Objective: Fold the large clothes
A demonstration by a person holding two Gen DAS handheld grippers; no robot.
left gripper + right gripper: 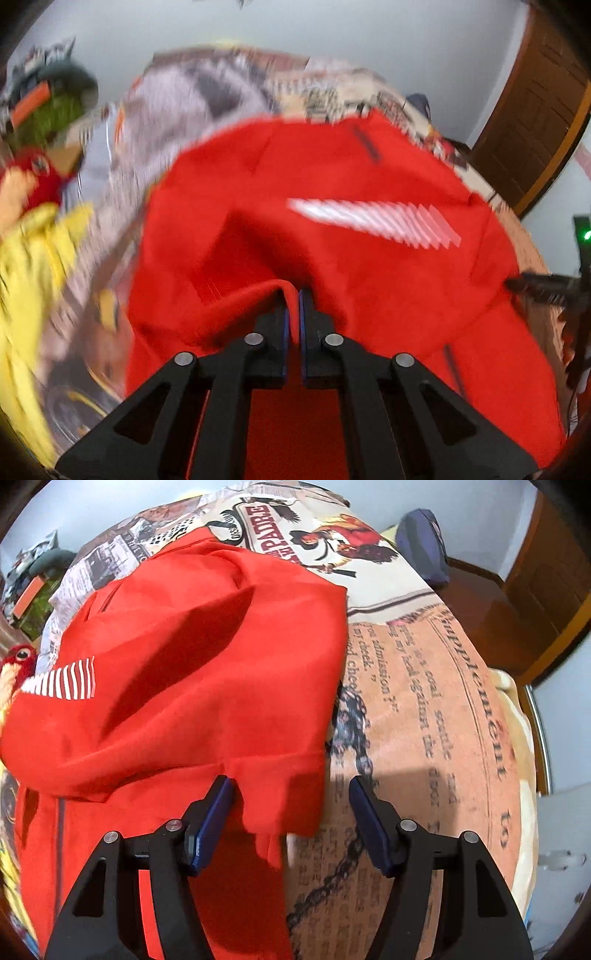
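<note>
Your left gripper (294, 295) is clamped tight on a raised edge of the red garment (332, 177), which spreads out ahead of it over the printed bedspread (424, 701). Your right gripper (291, 794) is spread wide, holding nothing; the garment's loose corner hangs between its fingers, near the left one.
</note>
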